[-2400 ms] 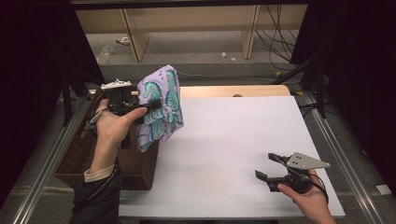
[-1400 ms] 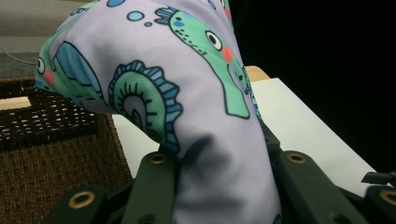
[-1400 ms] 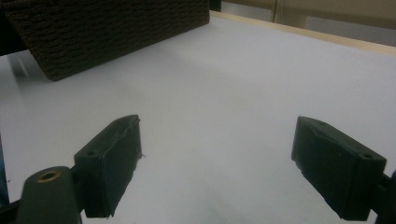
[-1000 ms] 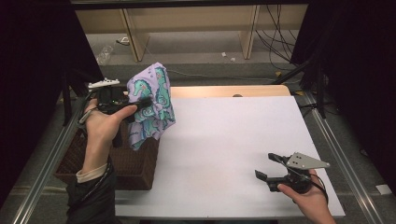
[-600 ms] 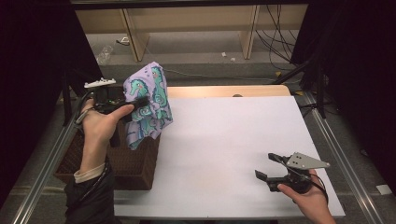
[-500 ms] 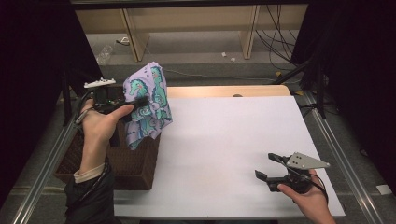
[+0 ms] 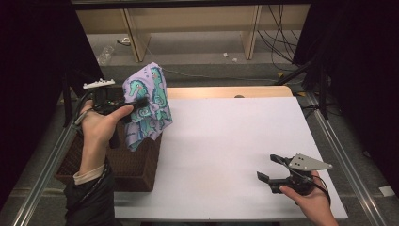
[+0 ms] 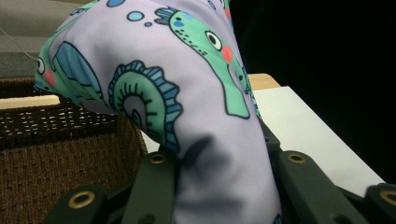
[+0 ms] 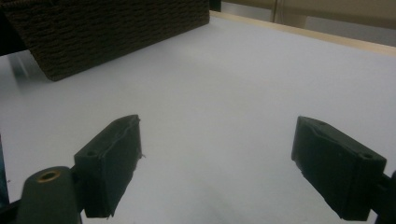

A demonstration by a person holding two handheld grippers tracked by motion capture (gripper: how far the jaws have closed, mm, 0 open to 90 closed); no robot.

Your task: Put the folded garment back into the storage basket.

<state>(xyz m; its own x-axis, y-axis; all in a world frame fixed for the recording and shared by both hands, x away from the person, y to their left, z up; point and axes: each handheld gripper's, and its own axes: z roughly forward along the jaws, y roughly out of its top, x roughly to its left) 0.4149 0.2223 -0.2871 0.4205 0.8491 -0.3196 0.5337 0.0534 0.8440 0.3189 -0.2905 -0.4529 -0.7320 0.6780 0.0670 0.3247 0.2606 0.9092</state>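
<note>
A: Starting nearest. Right gripper (image 7: 275, 170) rests low on the white table (image 7: 226, 141), jaws standing wide apart, nothing between them. Waiting, by my read.

B: Left side?

A: Left gripper (image 7: 141, 101) is raised over the wicker basket (image 7: 127, 165), jaws clamped on the lilac seahorse cloth (image 7: 148, 106). From the left gripper view, cloth (image 8: 187, 107) bulges up out of the jaws and the rest hangs toward the basket's rim (image 8: 56, 121).

B: Progress?

A: Cloth is lifted clear of the basket, I judge; not yet over the table. Left to do: carry it across, lay it down, probably spread it with both grippers.

B: Anything else in the basket?

A: Cannot tell. Interior is dark and mostly behind the hand (image 7: 99, 127) and cloth. Beyond, wooden table edge (image 7: 226, 92), then floor and cables.
</note>
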